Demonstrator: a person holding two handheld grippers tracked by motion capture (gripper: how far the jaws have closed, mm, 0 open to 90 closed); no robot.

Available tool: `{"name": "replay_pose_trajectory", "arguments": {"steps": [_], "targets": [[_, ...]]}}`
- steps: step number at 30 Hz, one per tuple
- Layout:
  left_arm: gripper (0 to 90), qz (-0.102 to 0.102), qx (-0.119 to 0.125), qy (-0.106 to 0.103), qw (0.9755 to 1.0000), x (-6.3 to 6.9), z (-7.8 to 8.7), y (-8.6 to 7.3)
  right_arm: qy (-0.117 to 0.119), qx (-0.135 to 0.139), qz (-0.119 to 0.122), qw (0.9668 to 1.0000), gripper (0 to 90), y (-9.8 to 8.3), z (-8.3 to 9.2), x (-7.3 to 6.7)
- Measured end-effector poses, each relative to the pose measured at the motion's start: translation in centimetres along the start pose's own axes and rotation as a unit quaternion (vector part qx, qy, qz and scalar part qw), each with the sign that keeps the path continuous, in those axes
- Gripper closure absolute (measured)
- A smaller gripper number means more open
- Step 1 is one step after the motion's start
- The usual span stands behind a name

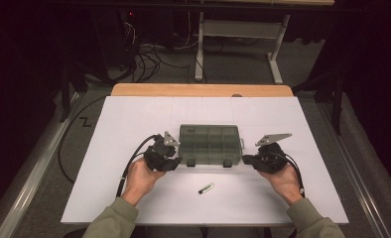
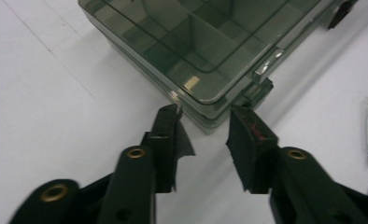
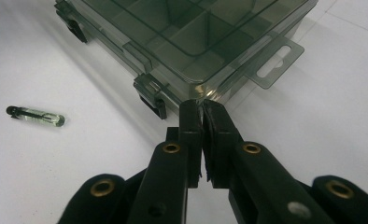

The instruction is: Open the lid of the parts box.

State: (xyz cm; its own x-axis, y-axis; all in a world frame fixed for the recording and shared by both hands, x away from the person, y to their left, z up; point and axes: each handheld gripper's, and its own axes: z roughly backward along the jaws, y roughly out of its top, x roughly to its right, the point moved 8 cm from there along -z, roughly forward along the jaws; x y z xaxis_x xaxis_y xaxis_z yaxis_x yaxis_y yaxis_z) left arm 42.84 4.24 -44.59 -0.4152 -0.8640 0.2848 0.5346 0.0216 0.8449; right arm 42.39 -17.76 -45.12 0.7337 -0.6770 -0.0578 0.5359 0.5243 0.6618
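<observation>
A smoky clear compartment box [image 1: 209,144] with its lid down lies mid-table. My left gripper [image 1: 176,159] is at its front left corner. In the left gripper view the jaws [image 2: 204,116] stand apart, and the box [image 2: 196,42] corner sits just ahead between their tips without pad contact. My right gripper [image 1: 245,159] is at the front right corner. In the right gripper view its jaws [image 3: 201,107] are shut together, tips against the box [image 3: 187,32] corner beside a black latch [image 3: 152,100]. Nothing shows between them.
A small clear tube with a dark cap [image 1: 206,188] lies in front of the box, also as the tube [image 3: 35,116]. The white tabletop [image 1: 134,114] ends in a wooden strip [image 1: 201,89] at the far side. Cables and a table frame lie on the floor beyond.
</observation>
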Motion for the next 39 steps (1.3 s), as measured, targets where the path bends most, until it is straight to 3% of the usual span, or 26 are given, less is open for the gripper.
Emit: {"name": "replay_pose_trajectory", "arguments": {"steps": [5,8,15,26,29,39], "targets": [[46.9,-0.024,0.016,0.019,0.9994,0.2,-0.6,0.2,0.003,0.008,-0.004,1.0,87.3,0.2,0.2,0.1],[41.8,-0.027,0.024,0.022,0.9991,0.4,-0.9,0.5,0.003,0.011,-0.006,0.9999,87.3,0.3,0.2,0.1],[39.8,-0.047,0.042,0.023,0.9978,0.8,-0.8,1.1,0.003,0.018,-0.008,0.9998,86.9,0.5,0.4,0.2],[40.3,-0.035,0.067,0.006,0.9971,0.8,0.0,2.7,-0.007,0.02,-0.024,0.9995,83.8,0.6,0.3,0.7],[40.9,-0.022,0.069,0.0,0.9974,0.9,0.0,3.2,-0.01,0.022,-0.033,0.9992,81.3,0.7,0.1,0.9],[41.8,-0.02,0.077,-0.004,0.9968,0.9,0.1,3.9,-0.016,0.021,-0.052,0.9983,78.0,1.6,-0.3,1.2]]}}
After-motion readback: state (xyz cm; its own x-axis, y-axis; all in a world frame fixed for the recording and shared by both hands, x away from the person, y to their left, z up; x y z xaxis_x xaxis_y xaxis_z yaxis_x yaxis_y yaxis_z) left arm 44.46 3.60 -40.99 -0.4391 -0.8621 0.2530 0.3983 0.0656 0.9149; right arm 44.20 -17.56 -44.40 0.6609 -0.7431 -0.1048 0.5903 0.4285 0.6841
